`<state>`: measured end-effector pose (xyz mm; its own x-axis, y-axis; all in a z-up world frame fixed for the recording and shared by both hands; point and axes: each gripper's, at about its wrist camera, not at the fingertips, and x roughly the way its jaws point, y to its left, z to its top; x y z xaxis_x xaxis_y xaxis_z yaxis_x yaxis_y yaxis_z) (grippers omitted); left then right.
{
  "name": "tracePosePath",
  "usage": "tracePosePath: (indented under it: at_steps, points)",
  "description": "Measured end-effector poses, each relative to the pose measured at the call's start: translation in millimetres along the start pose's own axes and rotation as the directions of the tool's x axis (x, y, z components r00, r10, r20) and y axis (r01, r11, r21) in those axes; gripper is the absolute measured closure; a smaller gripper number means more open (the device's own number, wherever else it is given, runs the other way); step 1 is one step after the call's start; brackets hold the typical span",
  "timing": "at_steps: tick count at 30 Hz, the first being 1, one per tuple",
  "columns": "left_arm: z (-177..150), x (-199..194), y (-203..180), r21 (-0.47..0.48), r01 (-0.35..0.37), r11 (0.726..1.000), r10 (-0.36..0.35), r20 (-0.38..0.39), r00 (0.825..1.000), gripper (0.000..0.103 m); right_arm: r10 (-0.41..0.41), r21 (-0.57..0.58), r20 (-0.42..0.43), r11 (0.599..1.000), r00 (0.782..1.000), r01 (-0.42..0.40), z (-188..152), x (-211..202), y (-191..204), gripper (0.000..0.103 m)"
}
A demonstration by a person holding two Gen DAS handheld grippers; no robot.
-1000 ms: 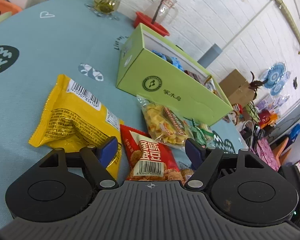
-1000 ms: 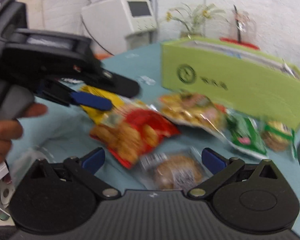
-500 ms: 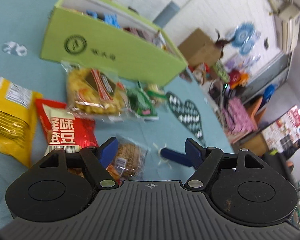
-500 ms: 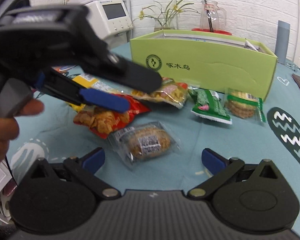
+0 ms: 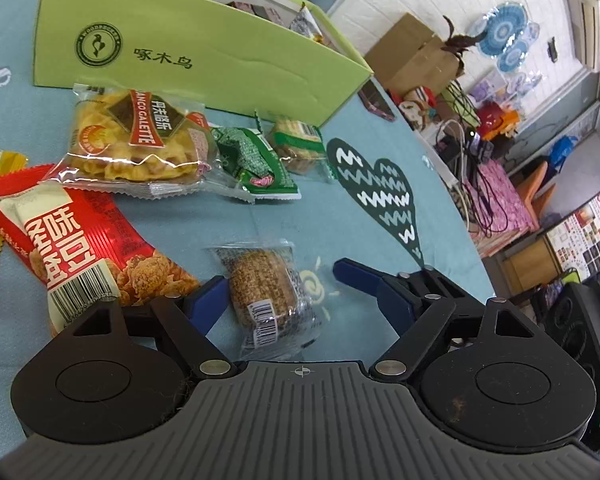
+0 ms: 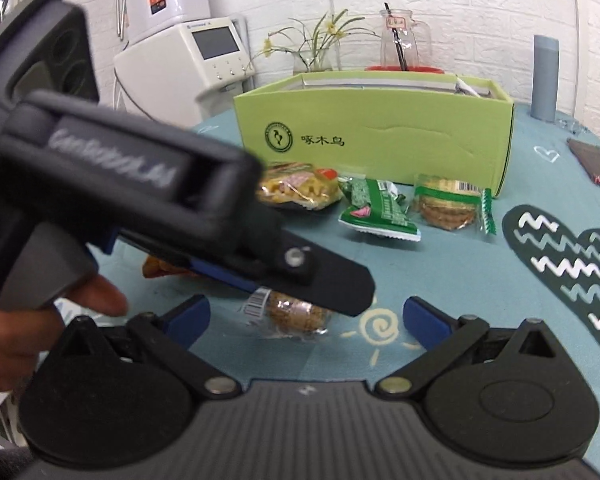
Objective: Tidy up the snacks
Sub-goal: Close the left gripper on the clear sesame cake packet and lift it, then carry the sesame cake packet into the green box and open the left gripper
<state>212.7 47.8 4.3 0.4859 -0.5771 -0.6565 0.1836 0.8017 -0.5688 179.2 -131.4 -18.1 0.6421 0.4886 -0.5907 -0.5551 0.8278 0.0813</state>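
Observation:
A clear packet with a round sesame cake lies on the teal tablecloth between the fingers of my left gripper. Its jaws are opening and the pads stand clear of the packet. From the right wrist view, the left gripper crosses in from the left, held by a hand, and covers part of the cake packet. My right gripper is open and empty just in front of it. A red bag, a yellow galette bag, a green packet and a biscuit packet lie before the green box.
The box holds several snacks. A phone, a grey cylinder, a glass jug and a vase stand on the table. The table edge drops to floor clutter on the right.
My left gripper swung right, from over the yellow and red bags to the cake packet, and its jaws widened. The right gripper drifted closer to the same packet.

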Motion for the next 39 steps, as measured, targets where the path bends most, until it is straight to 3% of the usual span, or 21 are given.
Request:
tracePosePath:
  at_steps: [3,8,11,13,14,17,20,26,27,28,29,34,39]
  points:
    - [3.2,-0.7,2.7,-0.013,-0.011,1.0,0.011,-0.005,1.0,0.041,-0.041,-0.021,0.017,0.999,0.999,0.042,4.3,-2.8,0.6,0.003]
    - [0.7,-4.1,2.8,0.015,-0.018,1.0,0.018,-0.006,1.0,0.043,-0.016,-0.002,0.007,1.0,1.0,0.016,5.2,2.6,1.6,0.005]
    - [-2.7,-0.7,2.0,0.037,0.002,0.999,-0.001,-0.009,1.0,0.045,-0.022,0.005,-0.003,1.0,1.0,0.022,2.3,9.0,5.0,0.032]
    - [-4.1,2.9,-0.1,0.04,0.029,0.999,-0.028,-0.027,0.999,0.055,-0.055,-0.024,-0.013,0.998,0.998,0.055,2.4,7.6,9.5,0.038]
    - [-5.6,4.8,-1.8,0.046,0.041,0.998,-0.039,-0.031,0.999,0.055,-0.07,-0.037,-0.017,0.997,0.997,0.069,1.5,6.1,10.0,0.04]
    - [-7.5,9.2,-7.8,0.065,0.063,0.996,-0.06,-0.041,0.997,0.055,-0.097,-0.025,-0.024,0.995,0.995,0.096,-1.5,-1.2,3.8,0.04]
    - [-4.5,7.3,-3.3,0.026,0.063,0.998,-0.062,-0.033,0.998,0.054,-0.106,-0.02,-0.021,0.994,0.994,0.106,-0.6,-5.8,-0.4,0.034]
    - [1.7,10.8,-2.2,0.0,0.045,0.999,-0.045,-0.02,0.999,0.053,-0.085,0.002,-0.014,0.996,0.996,0.085,3.4,1.3,-8.6,0.033]
    - [0.6,11.3,-4.2,0.014,0.038,0.999,-0.037,-0.017,0.999,0.056,-0.081,-0.008,-0.009,0.997,0.997,0.081,2.0,1.7,-7.8,0.035]
    - [-0.8,12.6,-6.3,0.034,0.023,0.999,-0.022,-0.016,1.0,0.077,-0.087,-0.023,-0.007,0.996,0.996,0.087,0.9,-0.3,-5.6,0.039]
    - [-2.9,14.0,-7.1,0.049,0.016,0.999,-0.015,-0.017,1.0,0.082,-0.082,-0.023,-0.008,0.996,0.997,0.082,0.0,-3.7,-4.4,0.041]
    - [2.8,10.4,-14.6,0.033,0.06,0.998,-0.059,-0.012,0.998,0.085,-0.084,-0.001,0.019,0.996,0.996,0.084,4.3,-16.8,-9.3,0.04]
    - [44.6,-7.7,-31.0,0.067,0.069,0.995,-0.073,0.07,0.995,0.085,-0.107,-0.052,0.119,0.992,0.987,0.114,40.3,-21.9,-12.2,0.039]
